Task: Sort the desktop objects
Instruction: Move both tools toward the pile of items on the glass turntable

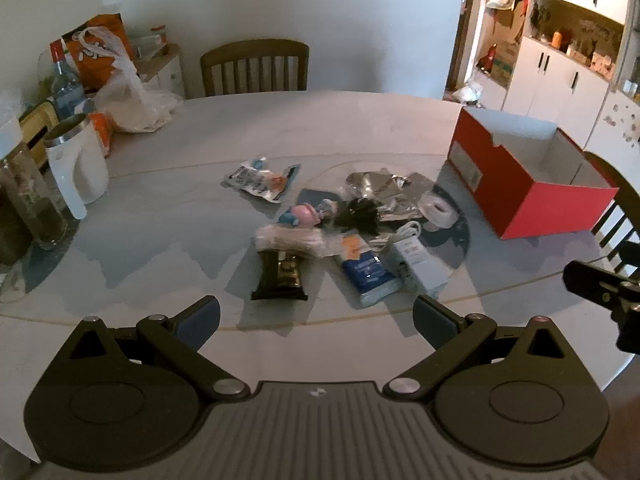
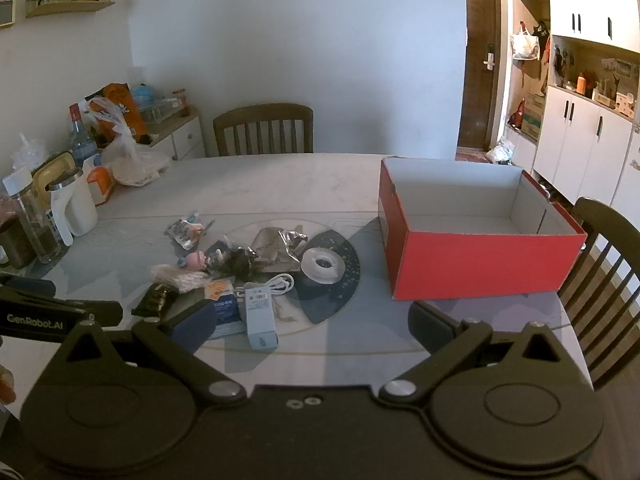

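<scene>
Red box [image 2: 480, 264] sits empty; nothing sorted yet. We hold both grippers' fingers wide, clutter [image 1: 340, 232] ahead of them; next, we pick one item.

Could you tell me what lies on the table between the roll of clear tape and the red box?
Nothing lies there. In the right wrist view, the stretch between the clear tape roll and the red box is bare tabletop, crossed only by the box's shadow.

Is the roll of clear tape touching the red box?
Apart. The right wrist view shows bare table between the roll of clear tape and the red box.
</scene>
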`<control>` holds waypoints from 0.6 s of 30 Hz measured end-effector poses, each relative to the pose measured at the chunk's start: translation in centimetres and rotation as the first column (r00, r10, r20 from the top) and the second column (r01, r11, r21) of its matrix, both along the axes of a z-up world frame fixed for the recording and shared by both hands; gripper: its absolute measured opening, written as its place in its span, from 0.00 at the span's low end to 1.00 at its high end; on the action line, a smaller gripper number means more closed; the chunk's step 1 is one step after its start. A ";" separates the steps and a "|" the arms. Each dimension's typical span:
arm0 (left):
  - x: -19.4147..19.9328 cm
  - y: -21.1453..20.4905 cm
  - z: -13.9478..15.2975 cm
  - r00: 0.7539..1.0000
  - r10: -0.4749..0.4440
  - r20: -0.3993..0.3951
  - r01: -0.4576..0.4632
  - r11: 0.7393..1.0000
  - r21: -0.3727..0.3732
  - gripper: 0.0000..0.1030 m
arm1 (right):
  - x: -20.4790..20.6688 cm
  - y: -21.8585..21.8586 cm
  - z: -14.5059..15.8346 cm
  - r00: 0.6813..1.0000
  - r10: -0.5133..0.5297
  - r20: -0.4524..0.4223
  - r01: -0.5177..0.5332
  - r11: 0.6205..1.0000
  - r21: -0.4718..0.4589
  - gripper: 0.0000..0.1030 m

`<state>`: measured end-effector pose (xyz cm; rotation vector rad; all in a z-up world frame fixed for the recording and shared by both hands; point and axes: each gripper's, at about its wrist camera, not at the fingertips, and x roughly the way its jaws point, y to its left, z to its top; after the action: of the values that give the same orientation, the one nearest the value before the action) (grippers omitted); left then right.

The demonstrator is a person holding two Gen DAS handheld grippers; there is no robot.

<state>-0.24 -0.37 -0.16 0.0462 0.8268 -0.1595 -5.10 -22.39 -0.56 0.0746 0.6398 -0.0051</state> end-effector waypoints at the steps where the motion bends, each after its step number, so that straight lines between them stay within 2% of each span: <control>1: 0.0 0.0 0.0 1.000 0.000 0.001 0.000 1.000 0.002 1.00 | 0.0 0.0 0.1 1.000 0.000 0.000 0.000 1.000 0.000 1.00; 18: -0.4 -0.2 0.4 1.000 -0.003 0.004 0.003 1.000 0.001 1.00 | -0.9 0.0 1.0 1.000 0.015 0.012 -0.015 1.000 0.005 1.00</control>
<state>-0.63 -0.61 0.20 0.0485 0.8225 -0.1622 -5.96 -22.44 0.43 0.0750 0.6288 0.0115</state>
